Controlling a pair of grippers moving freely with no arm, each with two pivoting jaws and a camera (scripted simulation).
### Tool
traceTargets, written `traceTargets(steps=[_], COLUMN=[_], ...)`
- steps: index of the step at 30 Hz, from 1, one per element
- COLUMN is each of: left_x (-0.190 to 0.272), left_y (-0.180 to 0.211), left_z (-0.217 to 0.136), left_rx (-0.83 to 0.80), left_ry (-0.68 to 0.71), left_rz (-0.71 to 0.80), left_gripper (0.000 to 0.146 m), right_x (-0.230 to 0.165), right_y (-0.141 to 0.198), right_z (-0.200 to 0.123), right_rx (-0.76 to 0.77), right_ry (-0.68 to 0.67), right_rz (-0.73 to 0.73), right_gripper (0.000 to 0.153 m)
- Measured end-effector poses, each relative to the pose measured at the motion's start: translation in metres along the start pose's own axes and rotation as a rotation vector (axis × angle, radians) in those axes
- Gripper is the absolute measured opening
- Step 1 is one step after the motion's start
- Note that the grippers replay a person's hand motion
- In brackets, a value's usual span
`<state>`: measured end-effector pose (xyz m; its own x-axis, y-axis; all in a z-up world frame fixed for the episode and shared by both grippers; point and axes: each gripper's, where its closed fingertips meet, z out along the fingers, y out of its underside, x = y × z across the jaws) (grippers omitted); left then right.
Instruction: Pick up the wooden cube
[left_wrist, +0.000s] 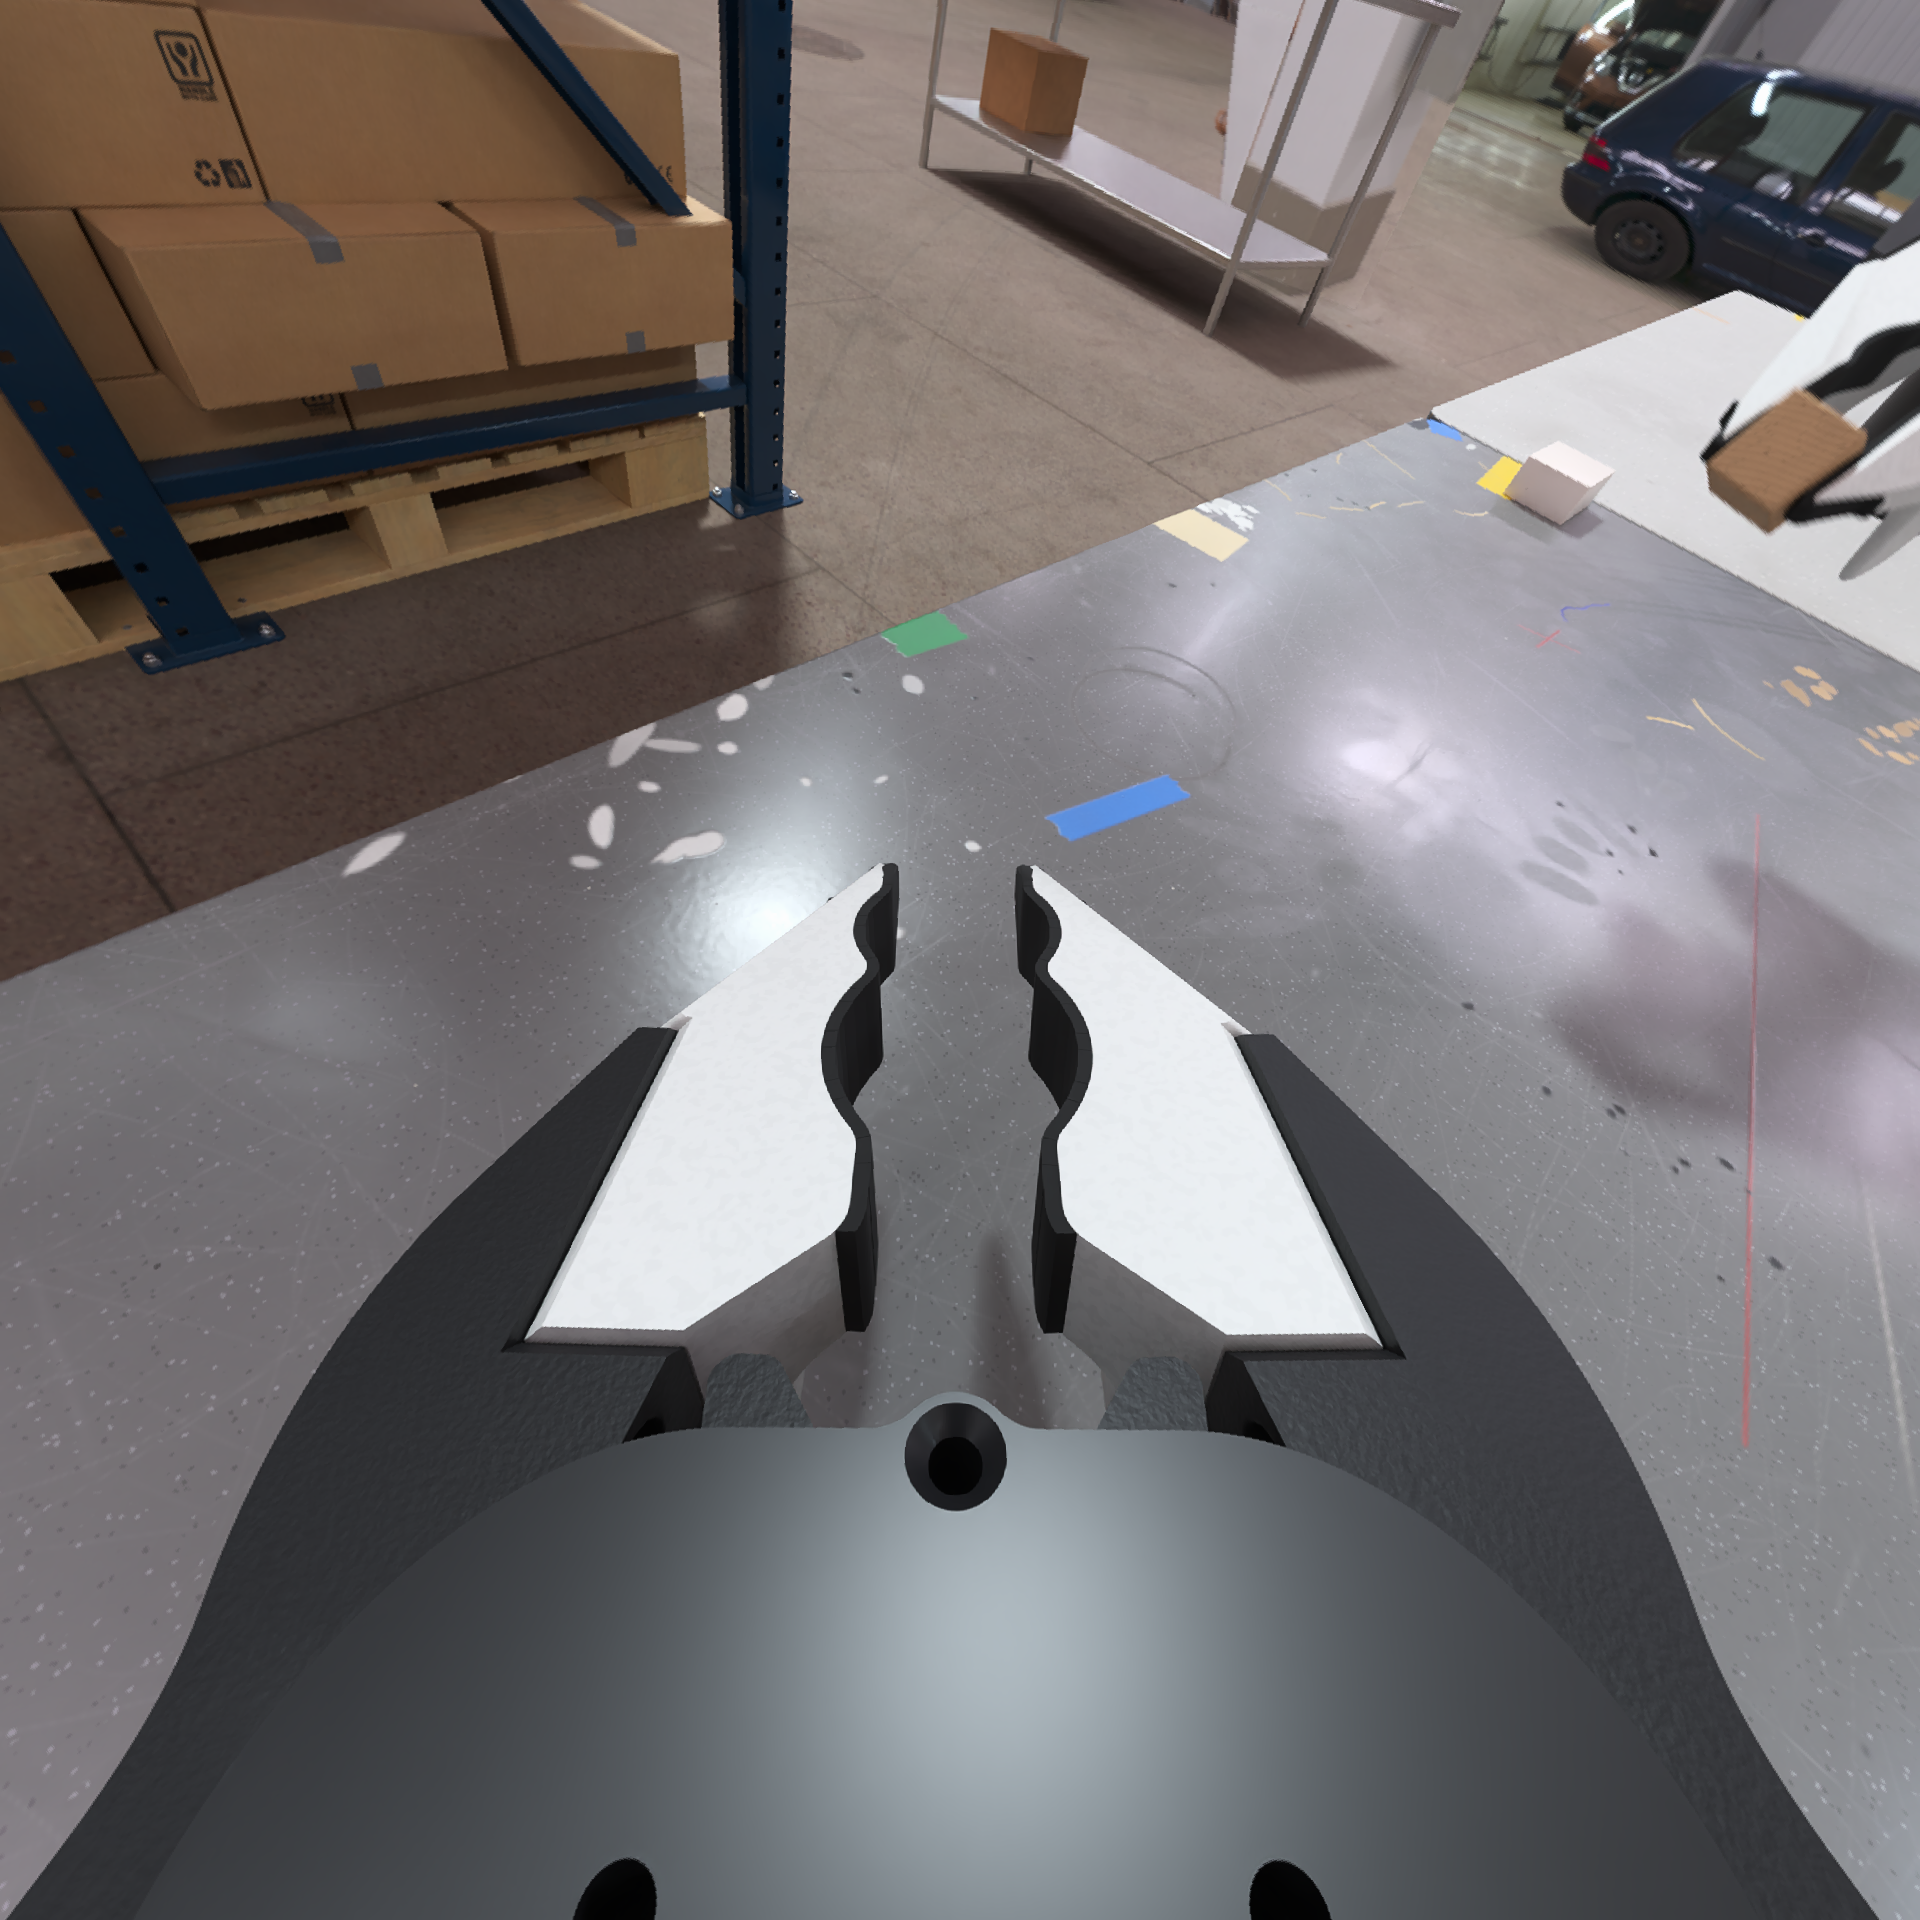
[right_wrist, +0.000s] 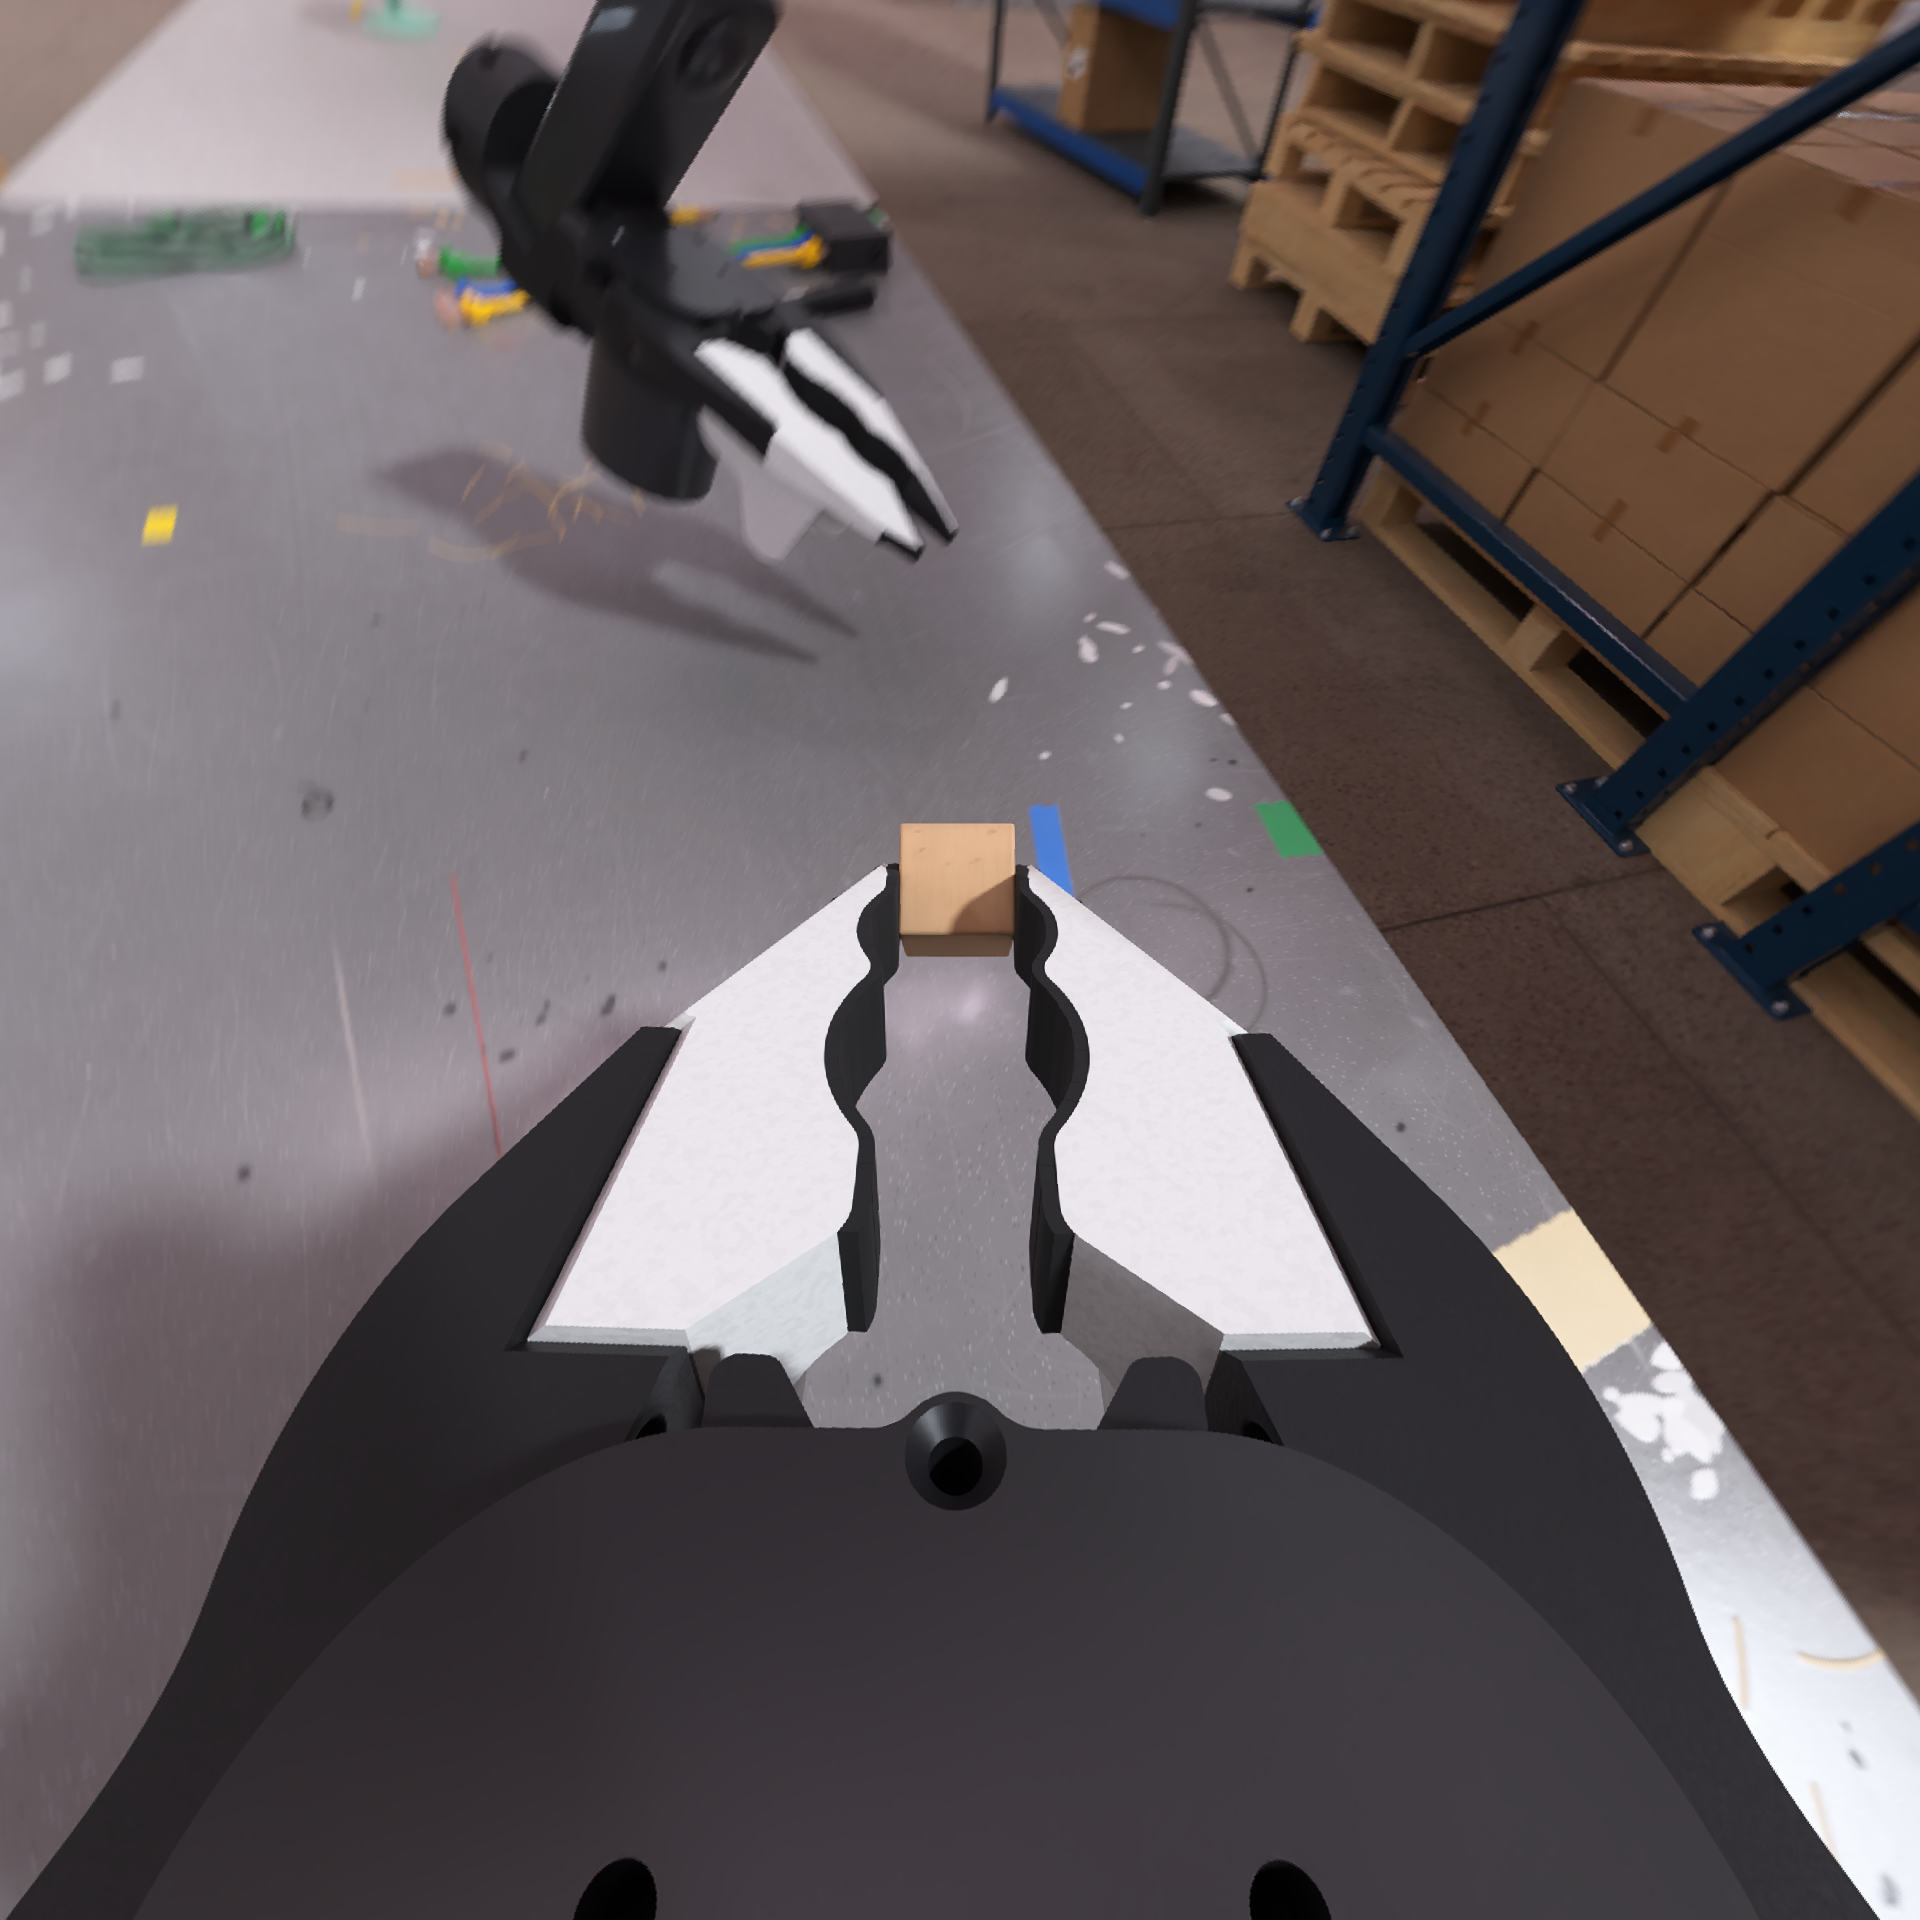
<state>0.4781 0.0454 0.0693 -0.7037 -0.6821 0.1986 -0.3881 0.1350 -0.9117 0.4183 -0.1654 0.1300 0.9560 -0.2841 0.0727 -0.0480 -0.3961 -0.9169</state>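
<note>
The wooden cube (right_wrist: 956, 883) is a small light-brown block pinched between the fingertips of my right gripper (right_wrist: 956, 896), which is shut on it. In the left wrist view the same cube (left_wrist: 1797, 457) shows at the far right, held in the right gripper (left_wrist: 1756, 480) clear above the grey table (left_wrist: 1351, 987). My left gripper (left_wrist: 956, 878) hovers low over the table, its jaws a little apart with nothing between them. It also shows in the right wrist view (right_wrist: 930, 535), ahead and left of the cube.
A white cube (left_wrist: 1558, 480) lies on the table near its far edge. Blue (left_wrist: 1117, 805), green (left_wrist: 923, 634) and yellow (left_wrist: 1200, 535) tape marks dot the surface. A blue rack with cardboard boxes (left_wrist: 364, 291) stands past the table's edge. Small clutter (right_wrist: 478, 286) lies at the far end.
</note>
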Motion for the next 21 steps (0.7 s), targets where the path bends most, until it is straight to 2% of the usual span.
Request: traceTargets(steps=[4,6,13,16,21], left_x=[-0.001,-0.001,-0.007,0.0,-0.007], left_y=[0.001,0.003,-0.001,0.002,-0.003], left_z=[0.002,0.003,0.001,0.002,-0.002], left_rx=[-0.003,-0.011,0.006,-0.013,0.007], left_ry=[-0.012,-0.023,-0.054,-0.014,-0.063], left_rz=[0.031,0.049,0.086,0.127,0.17], left_gripper=[0.022,0.022,0.022,0.023,0.024], right_x=[-0.019,-0.028,-0.049,-0.052,-0.049], right_y=[0.02,0.028,0.049,0.059,0.063], right_z=[0.001,0.001,-0.005,-0.004,-0.005], right_rx=[-0.143,-0.203,-0.301,-0.336,-0.35], right_ry=[-0.019,-0.047,-0.172,-0.186,-0.165], right_rz=[-0.187,-0.224,-0.196,-0.194,-0.197], right_gripper=[0.021,0.021,0.021,0.021,0.021])
